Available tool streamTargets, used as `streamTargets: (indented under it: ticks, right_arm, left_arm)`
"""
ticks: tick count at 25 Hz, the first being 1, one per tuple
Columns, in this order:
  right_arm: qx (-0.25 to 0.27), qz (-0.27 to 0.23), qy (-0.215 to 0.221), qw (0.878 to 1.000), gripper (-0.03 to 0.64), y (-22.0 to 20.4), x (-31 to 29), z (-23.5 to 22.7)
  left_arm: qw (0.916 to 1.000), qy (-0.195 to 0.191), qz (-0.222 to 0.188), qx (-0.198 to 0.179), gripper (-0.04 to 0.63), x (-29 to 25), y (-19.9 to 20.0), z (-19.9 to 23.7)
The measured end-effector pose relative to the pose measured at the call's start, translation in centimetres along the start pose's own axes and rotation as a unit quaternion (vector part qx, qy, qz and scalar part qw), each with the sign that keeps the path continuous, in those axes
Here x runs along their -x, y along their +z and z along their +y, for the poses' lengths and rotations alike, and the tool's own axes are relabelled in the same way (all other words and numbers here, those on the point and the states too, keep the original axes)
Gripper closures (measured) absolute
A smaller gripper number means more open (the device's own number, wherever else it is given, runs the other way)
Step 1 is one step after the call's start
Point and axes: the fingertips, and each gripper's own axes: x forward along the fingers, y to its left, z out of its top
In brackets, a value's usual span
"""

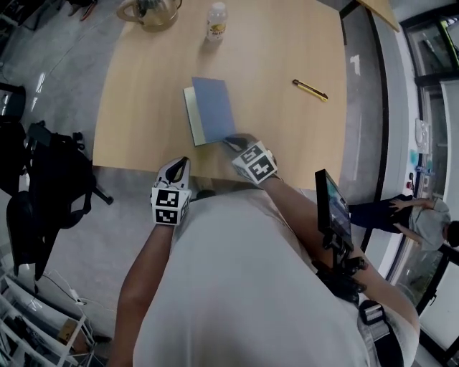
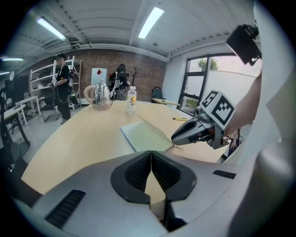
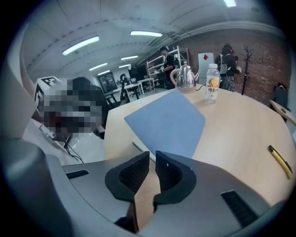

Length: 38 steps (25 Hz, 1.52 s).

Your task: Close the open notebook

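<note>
Blue cover (image 1: 215, 107) lies over the notebook (image 1: 192, 118) at mid-tabletop (image 1: 129, 107), seemingly not quite flat. Right gripper (image 1: 232, 141) over the tabletop's near edge and left gripper (image 1: 182, 165) just off it both have fingers together, empty. Likely next: press the cover flat.

A pale wooden table (image 1: 136, 107) carries a blue-covered notebook (image 1: 215, 107) near its front edge. A kettle (image 1: 150, 13) and a bottle (image 1: 216, 20) stand at the far edge. A yellow cutter (image 1: 310, 89) lies off to the right.

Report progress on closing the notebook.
Done: the blue cover covers most of the pale pages. In hand: the right gripper pinches its near corner, apparently lifted. To do: lay it flat, let go. The left gripper is shut, empty.
</note>
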Motion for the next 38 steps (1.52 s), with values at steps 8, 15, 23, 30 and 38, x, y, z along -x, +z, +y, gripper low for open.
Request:
streamTargets:
  ticks: [8,15,23,30,38]
  right_arm:
    - [0.085,0.112,0.026,0.99,0.586,-1.2,-3.2,0.3]
    - [0.144,0.186,0.035,0.971,0.588,-1.4,-5.4,0.2]
    - [0.317,0.268,0.051,0.909,0.588,-1.4,-6.1,1.7]
    - [0.289,0.229,0.081,0.926,0.586,-1.4,-5.5,1.7]
    - [0.1,0.008,0.12,0.988,0.588,4.1,0.6,1.2]
  left_arm:
    - [0.9973,0.045,-0.014,0.057,0.589,2.3,-2.0,1.8]
    - [0.9924,0.077,-0.017,0.095,0.589,3.9,-4.5,4.2]
    - [0.992,0.085,-0.018,0.091,0.589,3.6,-4.1,4.5]
    - [0.9944,0.081,-0.02,0.065,0.589,3.3,-2.3,3.2]
    - [0.9955,0.074,-0.039,0.045,0.589,3.0,1.2,1.8]
